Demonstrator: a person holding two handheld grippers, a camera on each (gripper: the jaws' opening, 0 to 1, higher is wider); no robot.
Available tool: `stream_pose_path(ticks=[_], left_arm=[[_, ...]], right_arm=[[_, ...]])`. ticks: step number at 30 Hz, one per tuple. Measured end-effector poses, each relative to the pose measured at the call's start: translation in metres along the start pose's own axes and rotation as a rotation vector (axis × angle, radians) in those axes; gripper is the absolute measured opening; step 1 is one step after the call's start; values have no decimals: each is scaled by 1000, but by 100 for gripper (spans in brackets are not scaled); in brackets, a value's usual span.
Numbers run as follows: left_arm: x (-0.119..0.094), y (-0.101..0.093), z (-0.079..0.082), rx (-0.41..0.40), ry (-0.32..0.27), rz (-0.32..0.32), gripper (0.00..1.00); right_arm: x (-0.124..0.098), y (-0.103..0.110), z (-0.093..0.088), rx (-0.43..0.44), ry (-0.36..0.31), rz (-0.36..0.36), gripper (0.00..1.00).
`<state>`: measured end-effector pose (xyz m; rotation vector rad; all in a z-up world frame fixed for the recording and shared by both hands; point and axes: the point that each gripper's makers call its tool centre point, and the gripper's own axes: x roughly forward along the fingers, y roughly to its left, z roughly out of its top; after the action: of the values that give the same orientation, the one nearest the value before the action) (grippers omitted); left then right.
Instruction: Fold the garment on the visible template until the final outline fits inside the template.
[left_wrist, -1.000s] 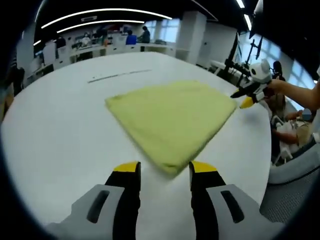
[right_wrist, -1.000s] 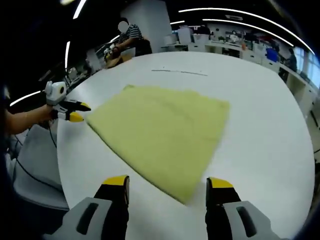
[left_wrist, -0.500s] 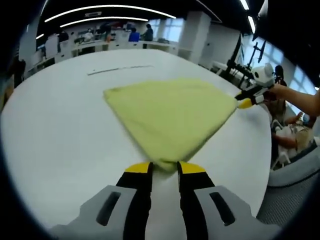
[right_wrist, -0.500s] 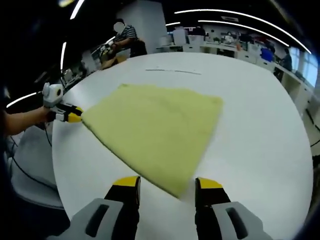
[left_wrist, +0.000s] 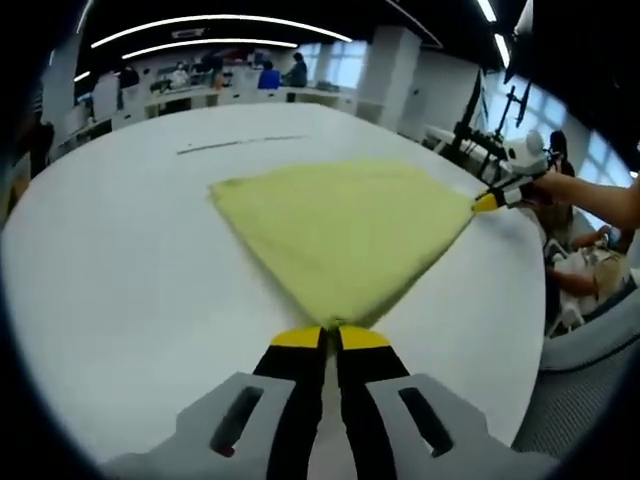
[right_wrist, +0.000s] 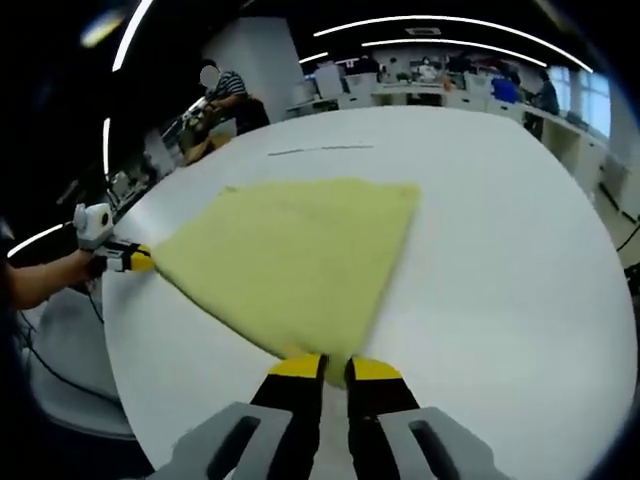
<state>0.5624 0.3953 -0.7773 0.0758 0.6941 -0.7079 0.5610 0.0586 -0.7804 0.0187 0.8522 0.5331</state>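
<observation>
A yellow-green garment (left_wrist: 345, 230) lies folded flat on the round white table (left_wrist: 120, 280), spread like a wedge. My left gripper (left_wrist: 332, 335) is shut on its near corner. Farther right in the left gripper view, my right gripper (left_wrist: 487, 201) pinches the garment's right corner, held by a hand. In the right gripper view the garment (right_wrist: 285, 245) spreads ahead, and my right gripper (right_wrist: 336, 365) is shut on the corner nearest it. The left gripper (right_wrist: 140, 262) grips the far left tip there. A thin dark line (left_wrist: 240, 145) marks the table beyond the cloth.
The table edge (left_wrist: 520, 330) curves close on the right, with a grey chair (left_wrist: 590, 375) beyond it. A seated person (right_wrist: 225, 90) is at the table's far side. Desks and people line the back of the room.
Both grippers moved in and closed: a second ago each stood open short of the garment, and now each pinches a corner. The cloth has hardly shifted.
</observation>
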Motion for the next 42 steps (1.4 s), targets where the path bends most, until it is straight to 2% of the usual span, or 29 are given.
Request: stream_pose_path(ticks=[5,9,24,42], left_arm=[[-4,1,1,33,-4,3,0],[-4,0,-2,72,16,5,0],[-8,-8,-9,139,43,3,0],[-18,-20,-21,157,66,-7,0]], right_arm=[[-1,-1,-1,-28,-1,-4,0],[-3,-2,-2,-29,-2,-5,0],[-11,5,-13,-88,28,3,0],[-21,5,-27,-81,49,8,0]])
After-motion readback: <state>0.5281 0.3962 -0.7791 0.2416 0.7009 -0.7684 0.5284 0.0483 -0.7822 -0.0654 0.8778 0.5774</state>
